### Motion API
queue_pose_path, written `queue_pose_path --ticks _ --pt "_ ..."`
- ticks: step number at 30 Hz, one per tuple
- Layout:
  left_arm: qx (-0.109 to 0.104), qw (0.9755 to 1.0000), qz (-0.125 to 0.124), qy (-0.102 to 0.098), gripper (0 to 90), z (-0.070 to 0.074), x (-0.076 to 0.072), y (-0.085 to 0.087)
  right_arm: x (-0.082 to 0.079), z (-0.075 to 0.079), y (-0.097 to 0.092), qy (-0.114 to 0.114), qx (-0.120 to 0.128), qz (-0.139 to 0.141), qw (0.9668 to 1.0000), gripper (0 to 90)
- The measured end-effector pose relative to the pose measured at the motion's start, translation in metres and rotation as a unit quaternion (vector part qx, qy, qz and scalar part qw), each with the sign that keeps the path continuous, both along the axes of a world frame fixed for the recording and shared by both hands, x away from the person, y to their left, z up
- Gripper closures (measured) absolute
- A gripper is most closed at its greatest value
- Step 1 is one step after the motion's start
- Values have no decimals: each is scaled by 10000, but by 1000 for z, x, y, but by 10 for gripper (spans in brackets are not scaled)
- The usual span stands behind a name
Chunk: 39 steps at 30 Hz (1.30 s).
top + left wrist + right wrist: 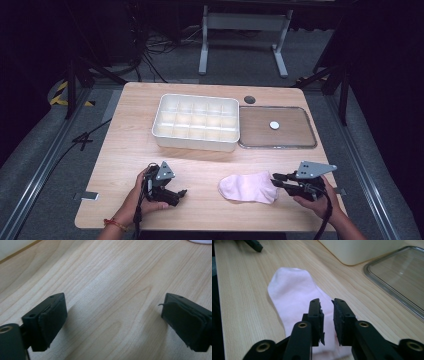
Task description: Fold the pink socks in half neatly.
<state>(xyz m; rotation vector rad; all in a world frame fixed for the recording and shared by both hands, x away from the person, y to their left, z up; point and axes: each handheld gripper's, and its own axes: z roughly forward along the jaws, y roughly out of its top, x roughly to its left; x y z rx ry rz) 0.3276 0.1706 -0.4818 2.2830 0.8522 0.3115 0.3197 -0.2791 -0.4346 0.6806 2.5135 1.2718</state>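
Right gripper view: right hand-held gripper [327, 305] has its jaws nearly together over the near edge of the pink sock [294, 290]; whether cloth is pinched I cannot tell.
Sock position: flat on the surface [200, 165], near the person's edge, well short of the white divided box [196, 121] and clear lid [277, 127].
Left hand-held gripper [113, 315]: wide open, empty, over bare wood.
Risk: thin fabric could slip free on lifting.
Cause: shallow bite at the very edge.

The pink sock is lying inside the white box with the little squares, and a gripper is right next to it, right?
Not quite. The pink sock lies flat on the table, in front of the white box, as the high view shows. The right gripper is indeed at it.
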Motion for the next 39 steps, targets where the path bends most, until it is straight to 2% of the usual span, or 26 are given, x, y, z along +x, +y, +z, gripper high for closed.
queue_pose_path --ticks 3,6,8,10,13,15,16,18,22,30,34,39 --pt "-59 9999 97 22 161 2 2 0 1 -2 21 20 -105 258 9996 819" --pt "-56 9999 122 53 177 3 4 -1 2 -5 30 22 -146 352 9993 837" --pt "-126 9999 66 81 225 4 6 -4 3 -9 41 68 -216 463 9987 851" --pt "-117 9999 32 62 230 5 6 -9 4 -15 49 77 -301 512 9982 862" --pt "-258 9997 -8 27 253 9 7 -18 6 -25 58 177 -415 563 9974 868" --pt "-369 9993 -8 -6 261 12 8 -23 6 -30 60 237 -440 557 9972 874" --pt "-526 9986 -28 27 264 14 8 -29 7 -31 61 257 -449 561 9971 878" --pt "-550 9984 -119 -74 273 18 9 -37 8 -34 62 265 -483 561 9969 880" --pt "-689 9973 -255 -42 284 21 10 -58 9 -40 64 304 -567 525 9965 884" --pt "-697 9955 -638 37 281 18 15 -99 7 -43 65 219 -547 524 9969 891" --pt "-687 9951 -710 87 278 13 18 -116 7 -43 64 251 -505 492 9972 892" --pt "-650 9948 -769 116 274 7 20 -129 7 -43 64 239 -498 513 9972 892"
